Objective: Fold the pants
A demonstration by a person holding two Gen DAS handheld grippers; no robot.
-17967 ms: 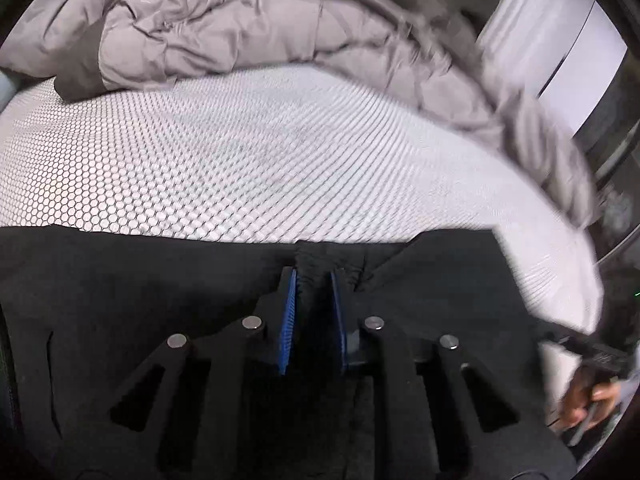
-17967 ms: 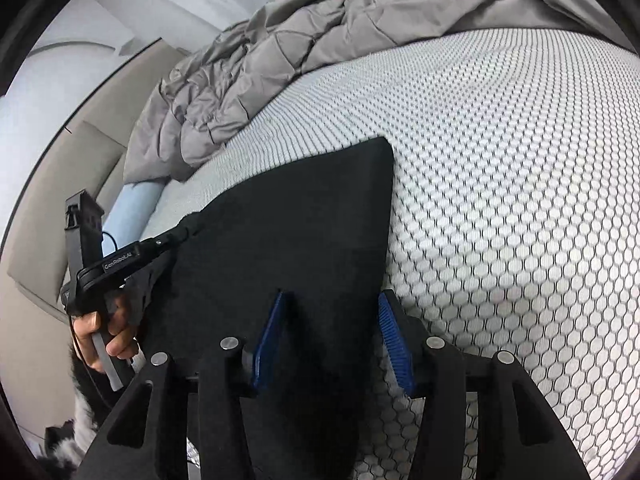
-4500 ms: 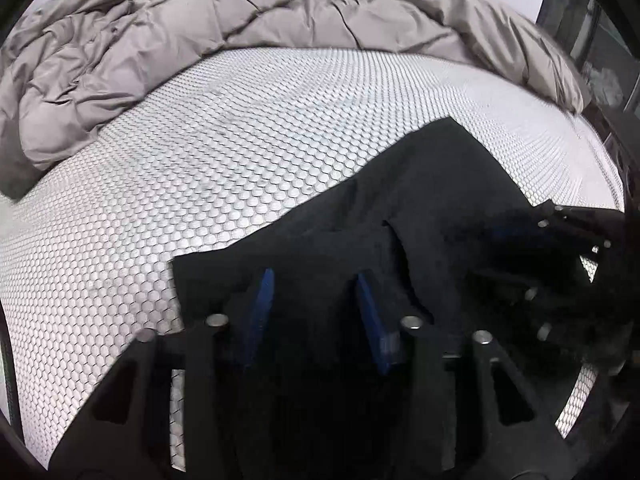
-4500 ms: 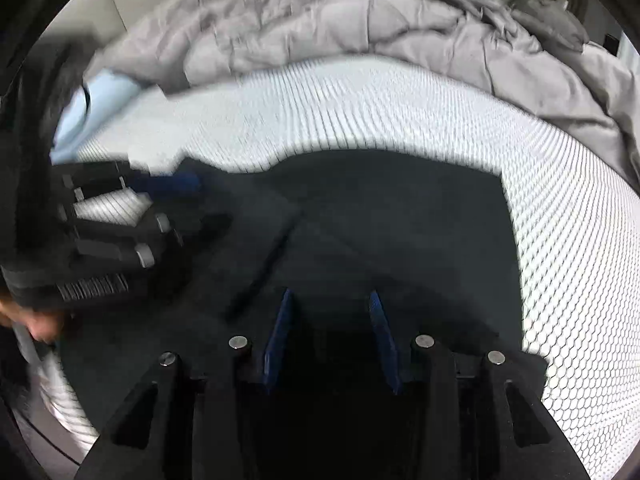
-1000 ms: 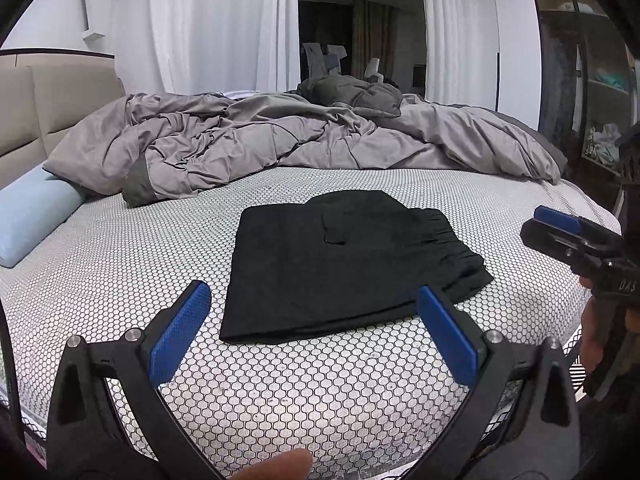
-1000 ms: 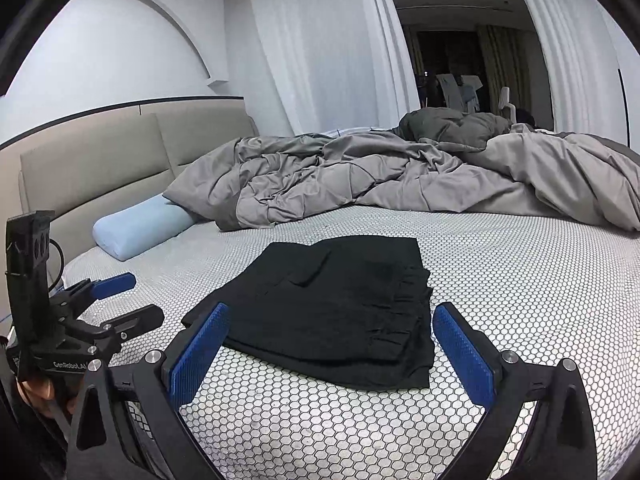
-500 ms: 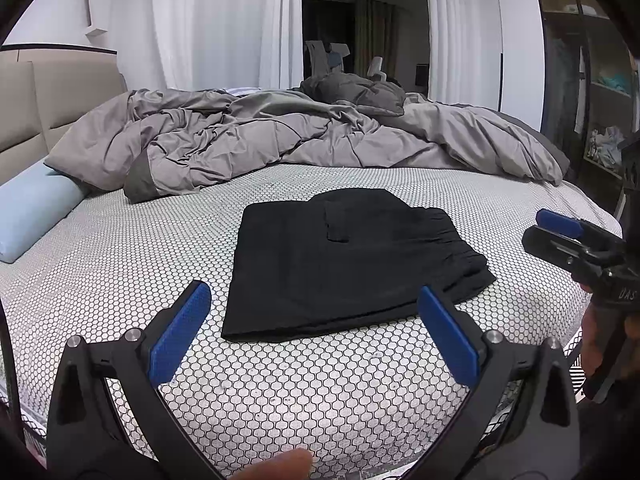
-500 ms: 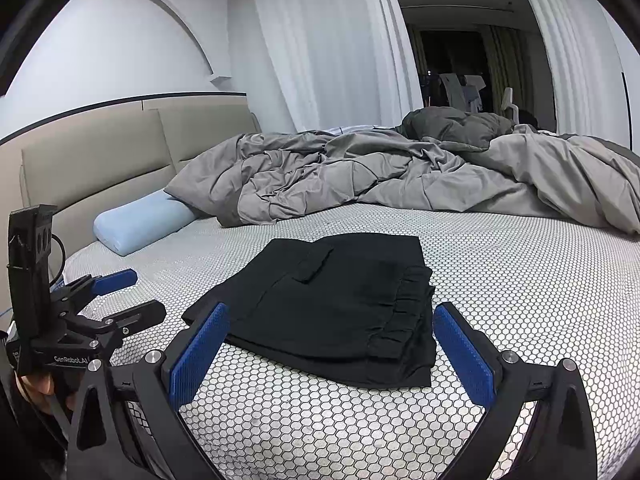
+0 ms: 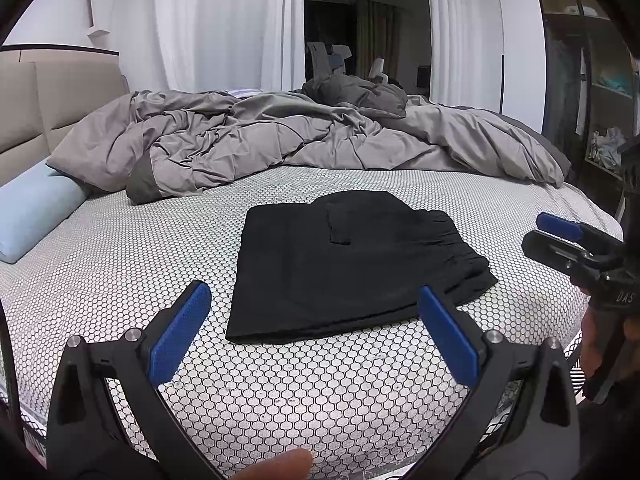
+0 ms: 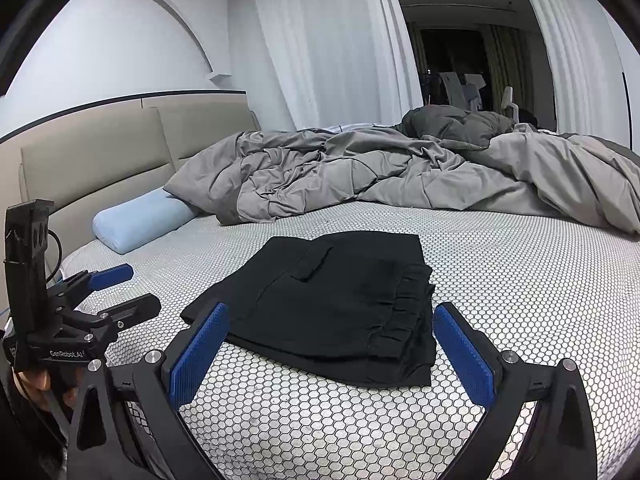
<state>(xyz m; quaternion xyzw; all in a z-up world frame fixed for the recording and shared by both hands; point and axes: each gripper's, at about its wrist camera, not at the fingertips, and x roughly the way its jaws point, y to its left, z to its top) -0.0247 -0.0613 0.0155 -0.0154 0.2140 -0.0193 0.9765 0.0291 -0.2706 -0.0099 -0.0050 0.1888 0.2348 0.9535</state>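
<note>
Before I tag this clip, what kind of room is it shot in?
A bedroom in a home, most likely. The folded black pants lie on a bed with a rumpled grey duvet, a light blue pillow and a padded beige headboard. White floor-length curtains hang behind.

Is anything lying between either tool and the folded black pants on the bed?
Nothing visible does. Only bare honeycomb-patterned mattress separates the open left tool and the open right tool from the folded black pants. The grey duvet and the blue pillow lie beyond the pants.
</note>
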